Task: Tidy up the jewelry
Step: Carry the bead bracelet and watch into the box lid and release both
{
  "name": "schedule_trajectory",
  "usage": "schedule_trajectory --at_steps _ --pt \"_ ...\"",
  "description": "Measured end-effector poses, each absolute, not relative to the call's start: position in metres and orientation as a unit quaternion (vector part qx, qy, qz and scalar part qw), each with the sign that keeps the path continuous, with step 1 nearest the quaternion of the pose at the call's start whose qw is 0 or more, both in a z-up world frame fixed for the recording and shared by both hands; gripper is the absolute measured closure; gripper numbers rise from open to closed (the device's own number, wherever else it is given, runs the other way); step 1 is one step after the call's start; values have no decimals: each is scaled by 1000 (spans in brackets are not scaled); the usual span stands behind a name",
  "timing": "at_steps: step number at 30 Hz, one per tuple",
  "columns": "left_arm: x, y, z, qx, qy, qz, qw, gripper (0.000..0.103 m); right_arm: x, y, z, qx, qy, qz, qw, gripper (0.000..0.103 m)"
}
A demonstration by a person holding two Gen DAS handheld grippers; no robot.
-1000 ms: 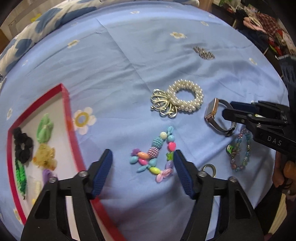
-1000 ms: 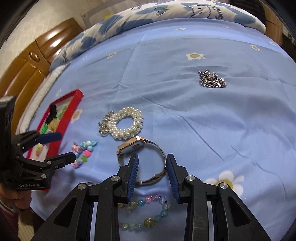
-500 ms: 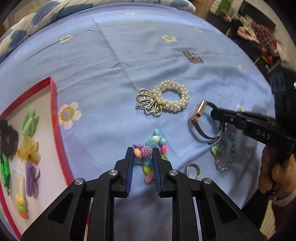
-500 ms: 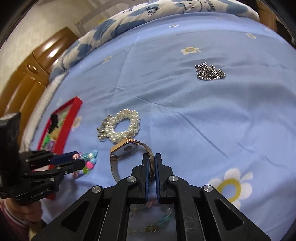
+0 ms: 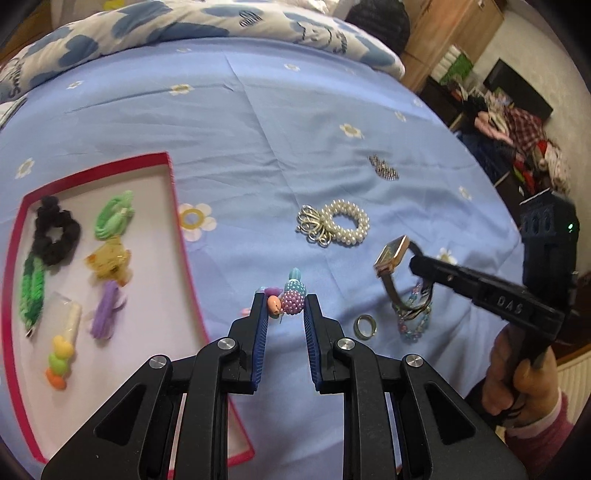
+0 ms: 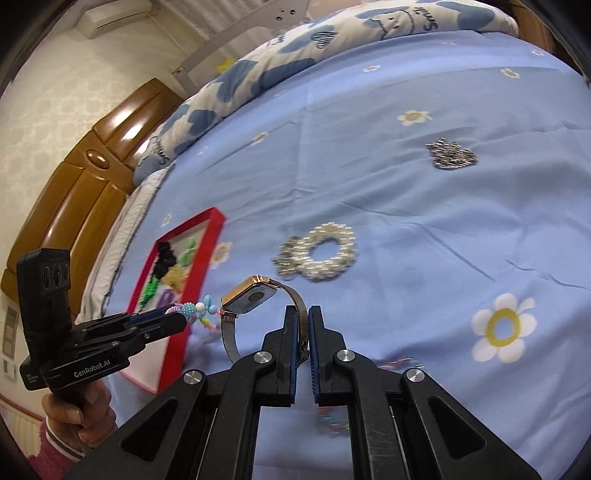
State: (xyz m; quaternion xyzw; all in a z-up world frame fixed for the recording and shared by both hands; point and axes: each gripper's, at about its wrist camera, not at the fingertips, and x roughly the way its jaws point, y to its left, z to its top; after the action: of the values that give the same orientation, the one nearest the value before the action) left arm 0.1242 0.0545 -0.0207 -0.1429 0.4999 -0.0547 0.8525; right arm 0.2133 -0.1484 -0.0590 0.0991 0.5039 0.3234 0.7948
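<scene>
My left gripper (image 5: 285, 301) is shut on a colourful bead bracelet (image 5: 290, 295) and holds it above the blue sheet; it also shows in the right wrist view (image 6: 192, 312). My right gripper (image 6: 302, 314) is shut on the mesh strap of a rose-gold watch (image 6: 251, 295), lifted off the sheet; the watch also shows in the left wrist view (image 5: 391, 254). A red-rimmed tray (image 5: 173, 206) with hair ties and clips lies at the left. A pearl bracelet (image 5: 343, 225), a ring (image 5: 365, 326), a pastel bead bracelet (image 5: 413, 325) and a silver chain (image 5: 384, 171) lie on the sheet.
The bed sheet (image 5: 277, 129) is blue with daisies. A patterned duvet (image 5: 184, 22) lies at the far edge. A wooden headboard (image 6: 85, 177) stands to the left in the right wrist view. Clutter (image 5: 517, 129) sits beyond the bed's right edge.
Both grippers closed, the left on the colourful bead bracelet and the right on the watch strap. Both have since lifted their items off the sheet.
</scene>
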Motion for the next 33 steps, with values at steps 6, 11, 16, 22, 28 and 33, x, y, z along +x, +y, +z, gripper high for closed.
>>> schedule_trajectory --at_steps 6,11,16,22,28,33 --pt "106 77 -8 -166 482 -33 860 86 203 -122 -51 90 500 347 789 98" --pt "87 105 -6 -198 470 -8 860 86 196 -99 -48 83 502 366 780 98" --pt "70 131 -8 -223 462 16 858 86 188 -70 -46 73 503 387 769 98" --pt "51 164 -12 -250 452 44 855 86 178 -34 -44 56 500 410 761 98" --pt "38 194 -22 -278 448 67 847 86 169 5 -48 37 506 429 747 98" --pt "36 209 -33 -288 450 78 841 86 166 31 -55 21 515 439 736 98"
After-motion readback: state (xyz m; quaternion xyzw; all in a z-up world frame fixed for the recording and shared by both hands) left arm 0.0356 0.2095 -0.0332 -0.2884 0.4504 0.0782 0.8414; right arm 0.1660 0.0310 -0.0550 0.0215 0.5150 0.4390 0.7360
